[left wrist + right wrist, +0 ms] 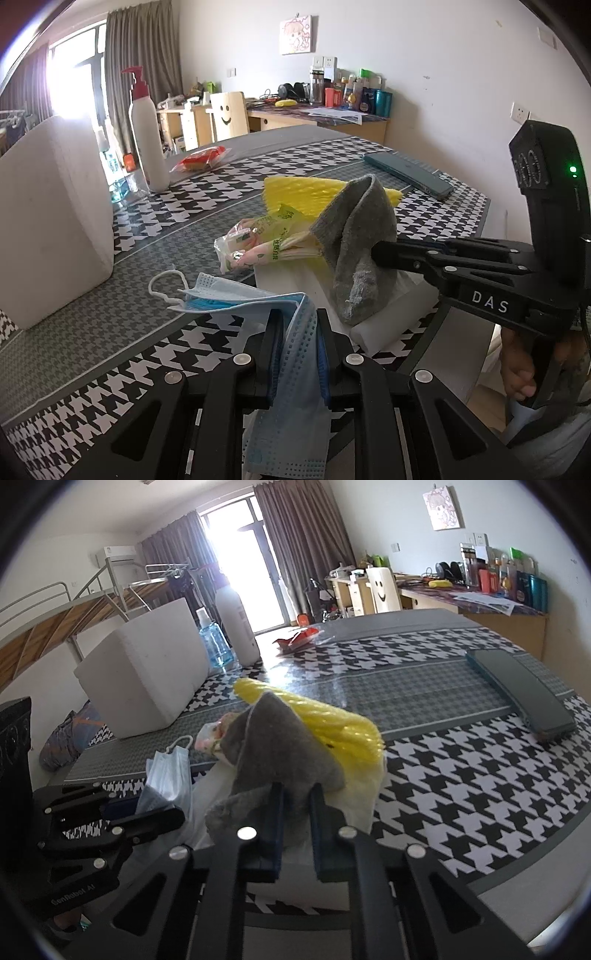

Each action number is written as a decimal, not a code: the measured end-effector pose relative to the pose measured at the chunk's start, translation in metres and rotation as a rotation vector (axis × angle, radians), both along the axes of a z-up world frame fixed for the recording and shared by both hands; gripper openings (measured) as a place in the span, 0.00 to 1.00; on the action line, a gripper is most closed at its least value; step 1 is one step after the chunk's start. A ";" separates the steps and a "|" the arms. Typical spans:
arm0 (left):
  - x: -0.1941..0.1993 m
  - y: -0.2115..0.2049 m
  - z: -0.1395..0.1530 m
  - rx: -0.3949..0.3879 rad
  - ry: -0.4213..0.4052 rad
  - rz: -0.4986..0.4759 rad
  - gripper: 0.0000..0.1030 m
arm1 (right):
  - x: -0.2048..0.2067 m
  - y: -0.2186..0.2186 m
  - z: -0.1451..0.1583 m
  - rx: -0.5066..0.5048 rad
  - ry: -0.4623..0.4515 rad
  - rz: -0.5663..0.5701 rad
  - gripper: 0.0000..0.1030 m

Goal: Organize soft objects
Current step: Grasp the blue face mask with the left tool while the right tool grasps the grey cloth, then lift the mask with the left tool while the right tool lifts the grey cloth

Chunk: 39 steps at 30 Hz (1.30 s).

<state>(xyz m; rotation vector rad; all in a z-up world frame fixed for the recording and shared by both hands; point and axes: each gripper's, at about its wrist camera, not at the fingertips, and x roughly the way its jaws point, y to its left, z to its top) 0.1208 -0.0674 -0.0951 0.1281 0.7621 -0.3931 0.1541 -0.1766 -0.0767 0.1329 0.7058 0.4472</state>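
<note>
My left gripper (299, 317) is shut on a folded light-blue face mask (236, 295), whose ear loop trails left onto the houndstooth table (110, 380). My right gripper (297, 794) is shut on a grey sock (273, 746), which is lifted and draped in a peak. In the left wrist view the right gripper (376, 253) comes in from the right and pinches the sock (354, 236). Behind the sock lie a yellow cloth (295, 192) and a clear bag of small packets (251, 243). A white sheet (291, 280) lies under the pile. The mask (170, 775) hangs at left in the right wrist view.
A white foam box (55, 221) stands at the left. Near it are a white pump bottle (147, 125) and a blue liquid bottle (214, 642). A red packet (201, 158) lies further back, a dark flat case (406, 175) at the right. A hand (521, 376) holds the right gripper.
</note>
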 end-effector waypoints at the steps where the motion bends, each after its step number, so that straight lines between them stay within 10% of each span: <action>1: 0.000 0.000 0.001 -0.001 0.000 0.001 0.18 | -0.002 0.001 0.001 -0.007 -0.009 -0.001 0.14; 39: -0.051 0.036 0.069 -0.079 -0.226 0.089 0.18 | -0.036 0.013 0.059 -0.057 -0.267 -0.002 0.05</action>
